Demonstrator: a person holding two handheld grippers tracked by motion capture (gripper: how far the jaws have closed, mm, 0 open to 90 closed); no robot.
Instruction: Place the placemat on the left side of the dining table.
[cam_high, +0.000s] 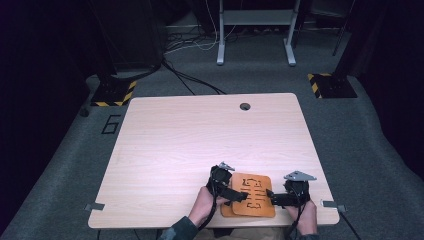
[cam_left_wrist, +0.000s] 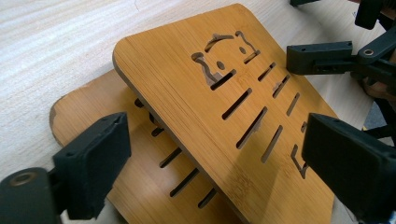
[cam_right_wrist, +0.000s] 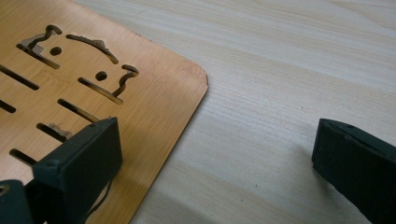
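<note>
We see two flat orange-brown bamboo boards w/ cut-out slots, stacked: the top slotted board (cam_left_wrist: 219, 107) lies askew over the lower slotted board (cam_left_wrist: 93, 121), near the front edge of the pale wood surface (cam_high: 200, 140), toward its right corner. Left tongs (cam_left_wrist: 210, 163) gape open astride the top board, not pressing it. Right tongs (cam_right_wrist: 210, 168) are open too, one jaw over the board's corner.
</note>
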